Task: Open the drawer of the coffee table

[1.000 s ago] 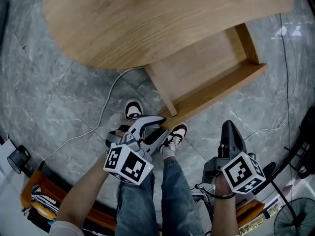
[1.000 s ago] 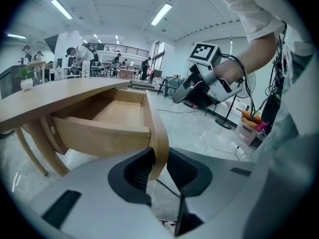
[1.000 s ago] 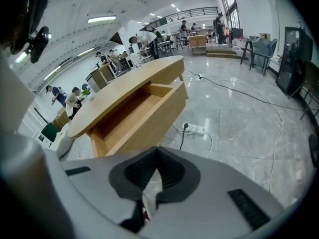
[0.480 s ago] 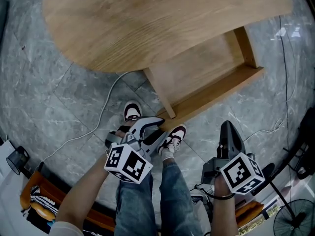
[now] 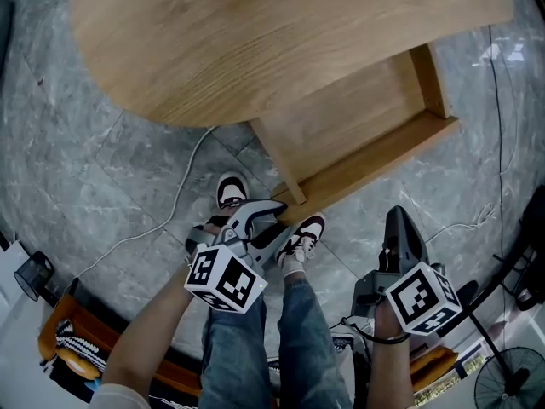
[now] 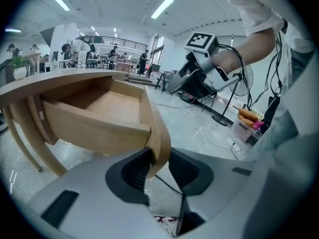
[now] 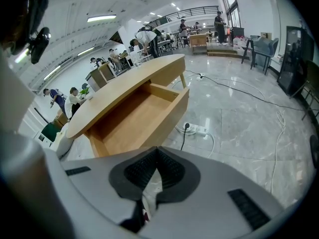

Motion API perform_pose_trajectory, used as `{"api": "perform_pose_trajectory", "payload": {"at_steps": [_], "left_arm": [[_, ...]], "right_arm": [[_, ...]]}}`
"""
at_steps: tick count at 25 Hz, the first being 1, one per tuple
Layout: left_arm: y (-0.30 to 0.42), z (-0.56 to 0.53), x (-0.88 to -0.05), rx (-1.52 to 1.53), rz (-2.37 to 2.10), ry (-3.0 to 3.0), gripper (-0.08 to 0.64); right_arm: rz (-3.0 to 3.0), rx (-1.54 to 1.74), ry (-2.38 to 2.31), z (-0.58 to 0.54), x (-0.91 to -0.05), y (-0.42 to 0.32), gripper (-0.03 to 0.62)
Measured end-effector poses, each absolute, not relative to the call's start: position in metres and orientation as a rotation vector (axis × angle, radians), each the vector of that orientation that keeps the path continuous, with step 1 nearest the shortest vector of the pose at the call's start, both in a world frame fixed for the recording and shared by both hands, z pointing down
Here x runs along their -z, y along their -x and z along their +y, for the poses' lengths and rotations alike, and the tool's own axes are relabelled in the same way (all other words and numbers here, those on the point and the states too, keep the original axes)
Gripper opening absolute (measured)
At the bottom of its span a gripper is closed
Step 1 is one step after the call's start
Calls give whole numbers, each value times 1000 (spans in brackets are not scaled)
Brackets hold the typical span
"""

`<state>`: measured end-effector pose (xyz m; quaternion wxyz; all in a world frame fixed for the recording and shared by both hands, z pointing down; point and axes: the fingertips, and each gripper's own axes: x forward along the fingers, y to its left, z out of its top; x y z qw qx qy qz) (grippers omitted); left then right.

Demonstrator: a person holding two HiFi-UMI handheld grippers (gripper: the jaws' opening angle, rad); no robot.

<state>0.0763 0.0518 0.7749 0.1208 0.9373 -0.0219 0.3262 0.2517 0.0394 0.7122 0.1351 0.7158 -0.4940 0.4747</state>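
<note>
Nothing much has shifted in the last second: the drawer [image 5: 358, 130] was already out from under the near right edge of the coffee table [image 5: 255, 41], and it sits there just the same, bare inside. I'd call the opening done, bar letting go. The left gripper [image 5: 285, 217] is narrow, pinched on the near left corner of the drawer front. The right gripper [image 5: 399, 220] hangs at the near right, well apart from the drawer, jaws together on nothing. One table, one drawer, two grippers, two shoes [image 5: 230, 191].
</note>
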Motion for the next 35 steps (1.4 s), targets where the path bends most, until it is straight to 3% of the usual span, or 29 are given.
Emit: {"api": "perform_pose_trajectory", "payload": {"at_steps": [13, 23, 27, 35], "left_arm": [[-75, 54, -783, -1004, 164, -2543, 150], [-53, 27, -767, -1193, 116, -2394, 235], [-50, 11, -711, -1162, 56, -2389, 230], [-79, -54, -508, -847, -228, -2536, 232]], "right_arm": [[-1444, -1374, -2116, 29, -695, -255, 0], [-1453, -1343, -2225, 15, -616, -272, 0], [-1431, -1358, -2242, 26, -577, -277, 0], [-1562, -1305, -2287, 15, -473, -274, 0]]}}
